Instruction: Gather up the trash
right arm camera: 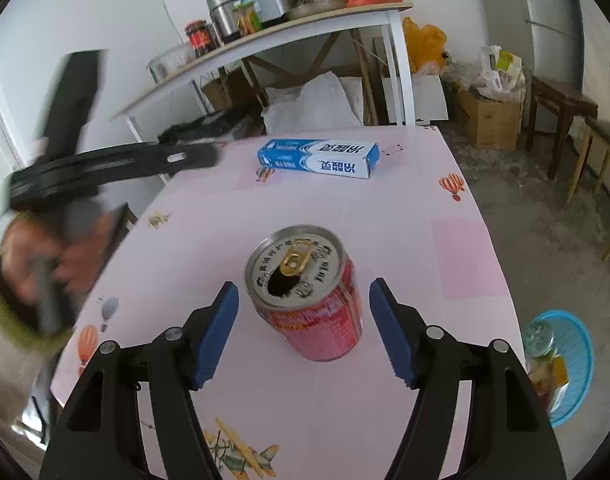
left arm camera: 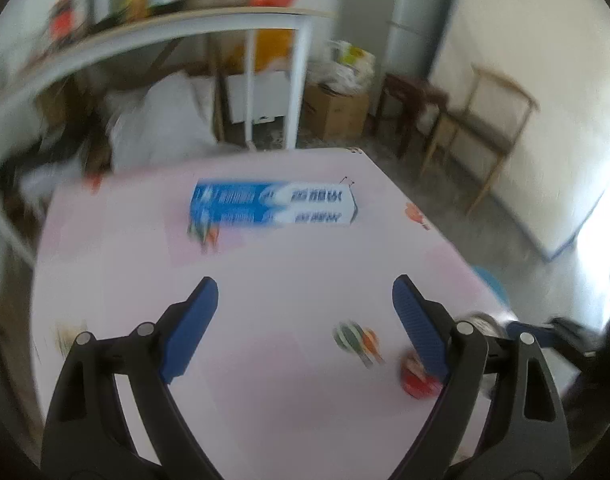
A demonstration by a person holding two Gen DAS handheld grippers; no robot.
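Observation:
A red drink can point(right arm camera: 317, 320) with an opened silver top stands upright on the pink table point(right arm camera: 425, 208). My right gripper point(right arm camera: 305, 285) is open around it, with a gap on each side between pad and can. A blue and white carton point(right arm camera: 319, 158) lies flat near the table's far edge. In the blurred left wrist view my left gripper point(left arm camera: 305, 284) hangs wide open above the table point(left arm camera: 265, 360) with nothing between its fingers. The carton point(left arm camera: 273, 204) lies ahead of it and the can point(left arm camera: 417, 380) shows partly behind its right finger.
A blue plastic basket point(right arm camera: 581, 344) holding some trash sits on the floor right of the table. A hand point(right arm camera: 45, 264) with the blurred left tool is at the table's left edge. Behind are a cluttered white shelf point(right arm camera: 345, 20), a cardboard box point(right arm camera: 489, 124) and wooden chairs.

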